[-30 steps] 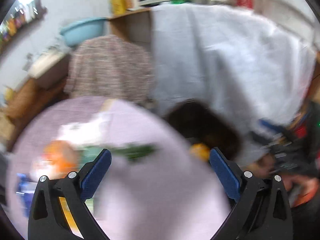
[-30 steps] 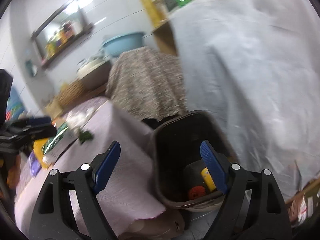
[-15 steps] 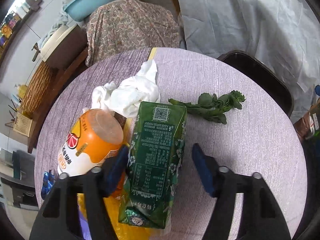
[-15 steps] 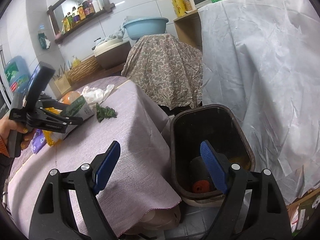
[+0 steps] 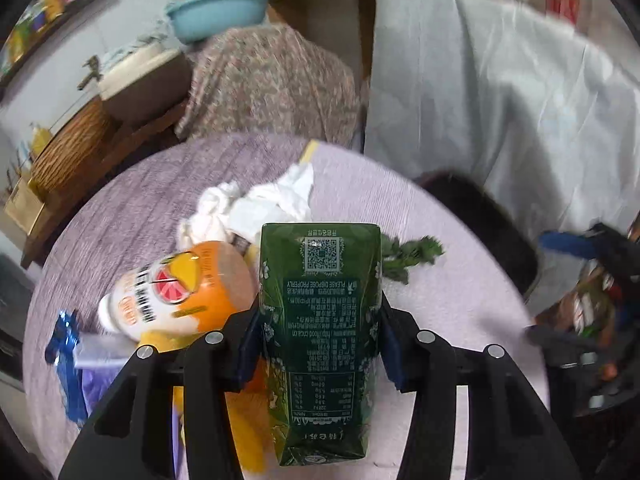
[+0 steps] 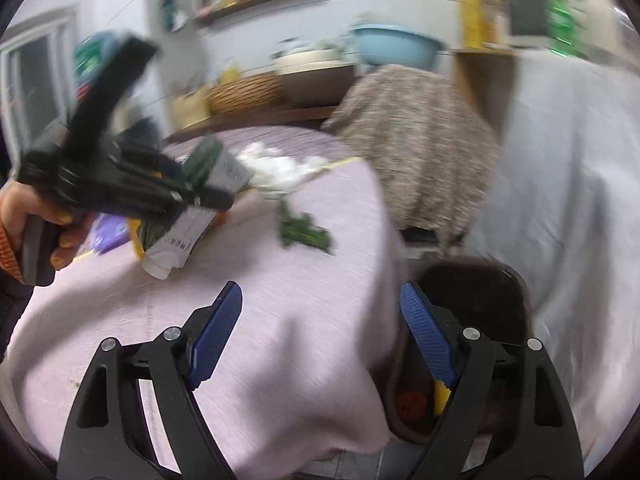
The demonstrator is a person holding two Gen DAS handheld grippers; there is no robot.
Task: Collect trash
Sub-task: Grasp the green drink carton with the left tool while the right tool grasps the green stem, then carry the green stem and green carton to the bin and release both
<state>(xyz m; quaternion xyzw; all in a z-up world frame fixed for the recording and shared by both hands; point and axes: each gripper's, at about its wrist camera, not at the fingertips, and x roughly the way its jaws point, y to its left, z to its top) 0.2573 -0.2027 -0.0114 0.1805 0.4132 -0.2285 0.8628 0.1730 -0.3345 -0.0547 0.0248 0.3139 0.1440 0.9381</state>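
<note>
Closing on the green carton [image 5: 320,320], the left gripper [image 5: 320,344] now has its pads against both sides, where a second ago its jaws stood wide over bare tablecloth and half a second ago they only straddled the carton. In the right wrist view the carton looks tilted with its far end off the table [image 6: 320,280], so I judge the pick made and the carry to the bin [image 6: 472,292] next. The right gripper [image 6: 320,336] stays wide and empty near the table edge. Only the left view shows the orange bottle [image 5: 180,292], tissue [image 5: 260,204] and greens [image 5: 412,256] waiting; only the right shows rubbish inside the bin.
</note>
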